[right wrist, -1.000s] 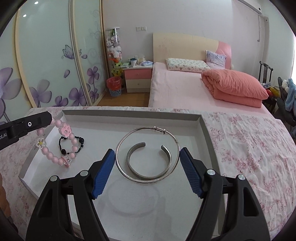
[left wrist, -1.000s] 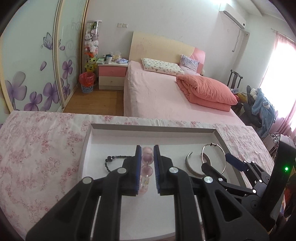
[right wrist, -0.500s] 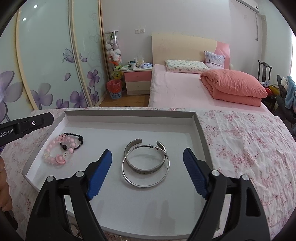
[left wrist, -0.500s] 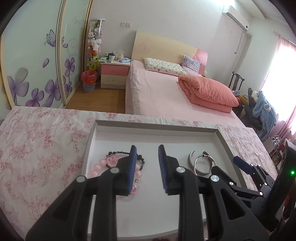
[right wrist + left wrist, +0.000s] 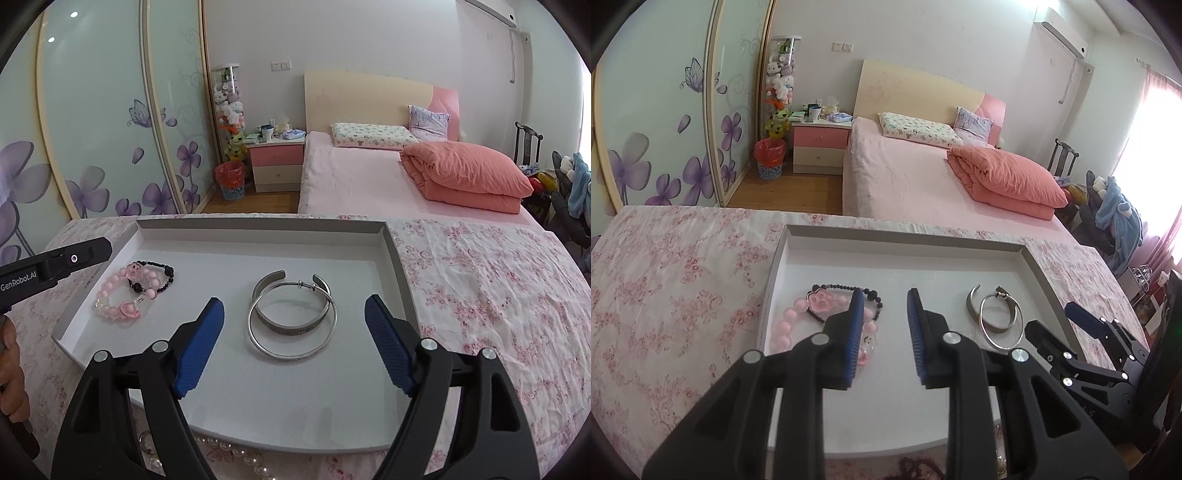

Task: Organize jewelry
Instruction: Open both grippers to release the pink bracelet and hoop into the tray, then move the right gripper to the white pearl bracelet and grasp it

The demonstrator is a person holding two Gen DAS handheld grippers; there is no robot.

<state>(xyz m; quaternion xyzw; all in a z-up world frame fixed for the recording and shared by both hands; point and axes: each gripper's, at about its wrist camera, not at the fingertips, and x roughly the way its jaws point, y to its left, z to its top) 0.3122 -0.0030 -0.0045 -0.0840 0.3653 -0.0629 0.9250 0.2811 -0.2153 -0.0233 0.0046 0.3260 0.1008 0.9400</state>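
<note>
Left gripper: my left gripper (image 5: 882,314) hovers over the left half of the tray with its blue-padded jaws a little apart and nothing between them; in the right wrist view I see only one black finger of it (image 5: 55,264) at the tray's left edge.
Right gripper: my right gripper (image 5: 294,345) sits above the near right part of the tray, jaws spread wide and empty; from the left wrist camera I see it low on the right (image 5: 1086,332).
Tray: the shallow white rectangular tray with grey rim (image 5: 258,225) rests on the pink floral tablecloth (image 5: 480,273).
Pink bracelet: the pink beaded bracelet with pink charms (image 5: 122,295) lies flat in the tray's left part; in the left wrist view (image 5: 798,317) my left finger hides some of it.
Black bracelet: the thin black beaded bracelet (image 5: 159,275) lies against the pink one, overlapping it on the far right side (image 5: 842,288).
Silver cuff: the wide open silver cuff bangle (image 5: 291,306) lies right of centre, its gap facing away from me.
Silver ring bangle: the thin round silver bangle with a small clasp (image 5: 291,345) lies over the cuff, its near arc on the tray floor; both show in the left view too (image 5: 1001,317).
Pearls: a white pearl strand (image 5: 236,456) lies on the cloth just outside the tray's near edge, partly behind my right gripper.
Room: a pink bed with a folded coral quilt (image 5: 465,173) stands beyond the table.
</note>
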